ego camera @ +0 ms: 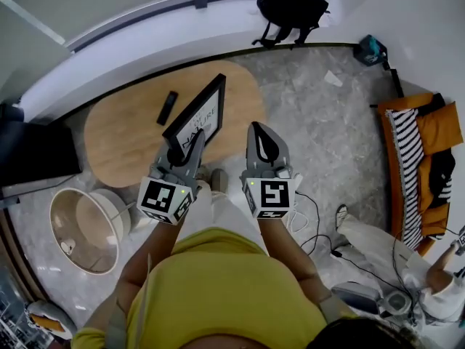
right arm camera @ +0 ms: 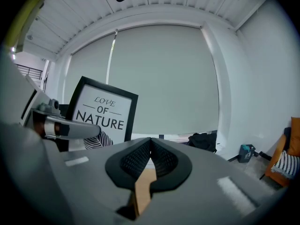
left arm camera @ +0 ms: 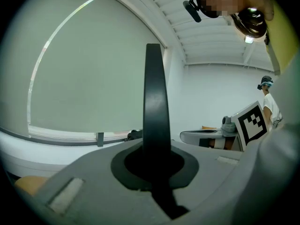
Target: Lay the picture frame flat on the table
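Note:
A black picture frame [ego camera: 203, 111] with a "LOVE OF NATURE" print stands upright on the oval wooden table [ego camera: 123, 144]. My left gripper [ego camera: 190, 145] is shut and points at the frame's near edge. That edge rises as a dark bar [left arm camera: 154, 102] just beyond the jaws [left arm camera: 153, 161]; whether they touch it I cannot tell. My right gripper [ego camera: 259, 133] is shut on nothing, to the right of the frame and off the table's edge. In its view [right arm camera: 150, 142] the print [right arm camera: 103, 114] faces it, with the left gripper [right arm camera: 70, 129] in front.
A black remote [ego camera: 168, 107] lies on the table left of the frame. A round basket [ego camera: 87, 227] sits on the floor at the lower left. A black backpack [ego camera: 290, 9] is by the far wall. An orange chair [ego camera: 418, 166], cables [ego camera: 312, 217] and a seated person [ego camera: 378, 246] are at the right.

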Demonstrator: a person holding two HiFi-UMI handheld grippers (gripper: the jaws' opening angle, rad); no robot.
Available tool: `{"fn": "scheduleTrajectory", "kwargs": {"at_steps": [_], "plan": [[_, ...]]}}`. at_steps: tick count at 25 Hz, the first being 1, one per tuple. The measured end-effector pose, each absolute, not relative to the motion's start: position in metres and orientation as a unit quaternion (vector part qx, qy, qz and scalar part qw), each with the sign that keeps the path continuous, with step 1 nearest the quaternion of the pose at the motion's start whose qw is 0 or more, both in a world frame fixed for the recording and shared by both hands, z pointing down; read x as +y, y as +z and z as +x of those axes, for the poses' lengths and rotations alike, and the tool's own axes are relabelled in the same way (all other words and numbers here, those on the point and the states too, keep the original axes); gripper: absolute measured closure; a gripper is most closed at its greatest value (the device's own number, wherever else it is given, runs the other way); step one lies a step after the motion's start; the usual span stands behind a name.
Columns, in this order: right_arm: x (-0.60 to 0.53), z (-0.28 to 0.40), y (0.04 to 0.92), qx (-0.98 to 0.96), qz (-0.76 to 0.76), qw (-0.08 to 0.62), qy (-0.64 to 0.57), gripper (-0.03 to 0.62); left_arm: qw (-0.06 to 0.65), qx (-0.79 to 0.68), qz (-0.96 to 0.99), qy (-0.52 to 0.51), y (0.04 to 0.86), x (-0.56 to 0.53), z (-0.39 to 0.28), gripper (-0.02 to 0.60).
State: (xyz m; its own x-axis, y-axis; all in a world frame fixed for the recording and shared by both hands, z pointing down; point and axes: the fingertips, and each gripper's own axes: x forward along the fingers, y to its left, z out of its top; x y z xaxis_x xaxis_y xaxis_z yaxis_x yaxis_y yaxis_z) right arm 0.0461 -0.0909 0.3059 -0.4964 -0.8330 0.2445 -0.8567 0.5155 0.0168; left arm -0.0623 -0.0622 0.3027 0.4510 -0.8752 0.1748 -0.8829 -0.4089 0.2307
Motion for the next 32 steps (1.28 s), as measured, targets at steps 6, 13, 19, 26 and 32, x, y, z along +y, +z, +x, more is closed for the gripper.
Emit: {"fn": "scheduleTrajectory", "kwargs": {"at_steps": [6, 13, 19, 26, 32], "plan": [[-0.105, 0.049, 0.318, -0.857, 0.497, 0.122, 0.069, 0.593, 0.164, -0.493, 0.854, 0.018, 0.315, -0.080, -0.054, 0.574], [-0.116, 0.054, 0.346, -0.845, 0.507, 0.138, 0.101, 0.592, 0.184, -0.453, 0.871, 0.031, 0.340, -0.097, -0.042, 0.574], [-0.121, 0.046, 0.384, -0.854, 0.488, 0.139, 0.110, 0.578, 0.211, -0.415, 0.884, 0.044, 0.381, -0.107, -0.030, 0.574], [-0.113, 0.046, 0.448, -0.852, 0.469, 0.169, 0.159, 0.519, 0.232, -0.374, 0.896, 0.059, 0.428, -0.107, -0.020, 0.574], [-0.107, 0.049, 0.491, -0.853, 0.453, 0.176, 0.189, 0.493, 0.239, -0.335, 0.910, 0.059, 0.466, -0.098, -0.009, 0.572]]}}
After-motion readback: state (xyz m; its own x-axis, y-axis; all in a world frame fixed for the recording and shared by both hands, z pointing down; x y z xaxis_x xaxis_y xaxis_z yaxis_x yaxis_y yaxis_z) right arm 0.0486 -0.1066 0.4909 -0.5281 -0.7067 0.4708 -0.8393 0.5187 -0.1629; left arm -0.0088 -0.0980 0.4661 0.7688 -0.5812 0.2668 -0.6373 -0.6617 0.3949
